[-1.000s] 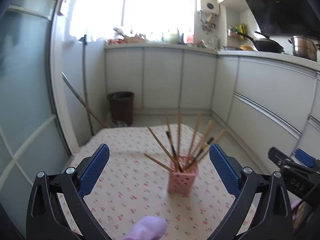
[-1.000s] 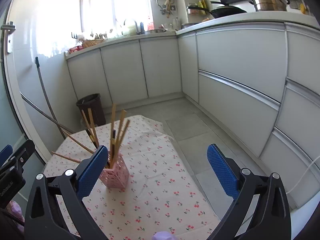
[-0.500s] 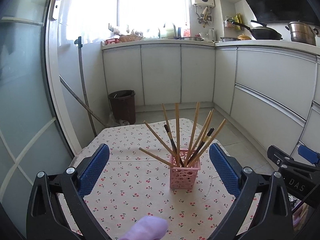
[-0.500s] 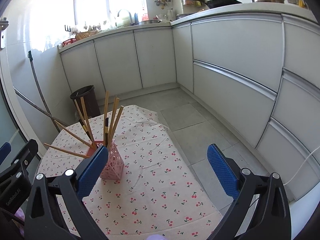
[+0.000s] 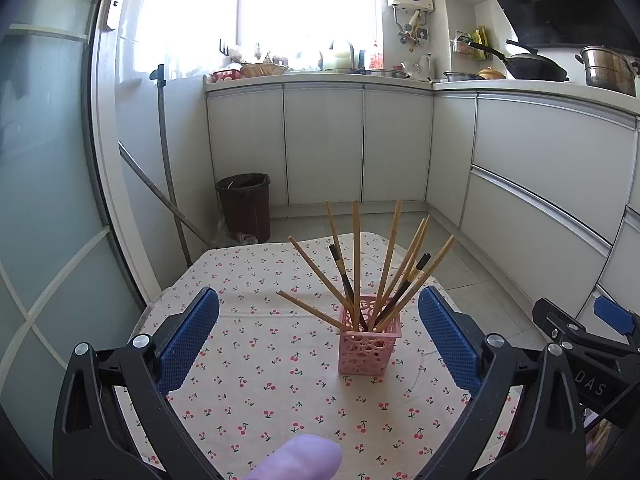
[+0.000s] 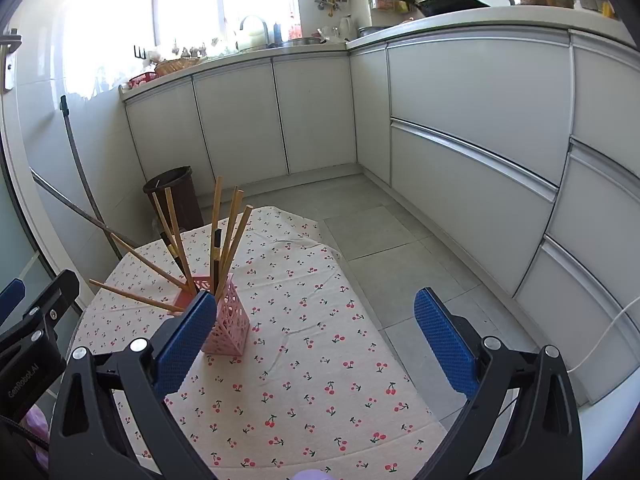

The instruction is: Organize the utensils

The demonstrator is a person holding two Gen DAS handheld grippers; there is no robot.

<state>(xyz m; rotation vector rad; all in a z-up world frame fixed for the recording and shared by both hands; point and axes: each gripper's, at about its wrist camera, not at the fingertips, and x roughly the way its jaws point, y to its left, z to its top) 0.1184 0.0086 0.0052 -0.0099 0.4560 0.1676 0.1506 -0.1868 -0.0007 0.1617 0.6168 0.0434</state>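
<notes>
Pink holder [image 5: 370, 338] of chopsticks [image 5: 356, 258]; only right view hides its corner.

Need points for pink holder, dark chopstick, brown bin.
pink utensil holder [image 5: 369, 354], left wrist view, front perforated wall.
dark chopstick [image 5: 404, 288], left wrist view, mid-shaft of the right-leaning one.
brown trash bin [image 6: 176, 196], right wrist view, side wall below the rim.

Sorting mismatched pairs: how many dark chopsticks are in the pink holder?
2. One dark chopstick leans left among the wooden chopsticks, and the other dark chopstick leans right. Both stand in the pink holder. A shorter one could be hidden inside.
</notes>
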